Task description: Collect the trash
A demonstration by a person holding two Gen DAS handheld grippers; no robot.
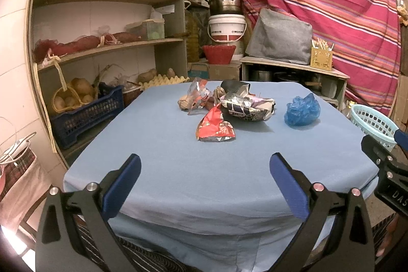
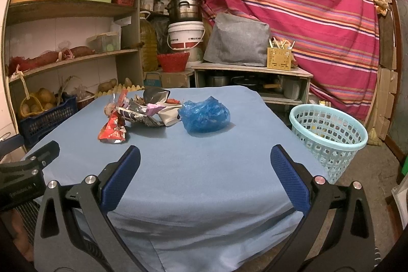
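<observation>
With both your left claw (image 1: 205,184) and right claw (image 2: 205,176) gaping empty short of the trash (image 2: 142,111) heaped mid-counter (image 2: 204,170), you risk scattering the crinkly wrappers or snagging the cloth if you plunge in low.

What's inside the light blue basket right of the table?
The light blue basket stands on the floor beside the table. Through its open top, a few small yellowish scraps show near the bottom; its perforated wall hides the rest.
</observation>
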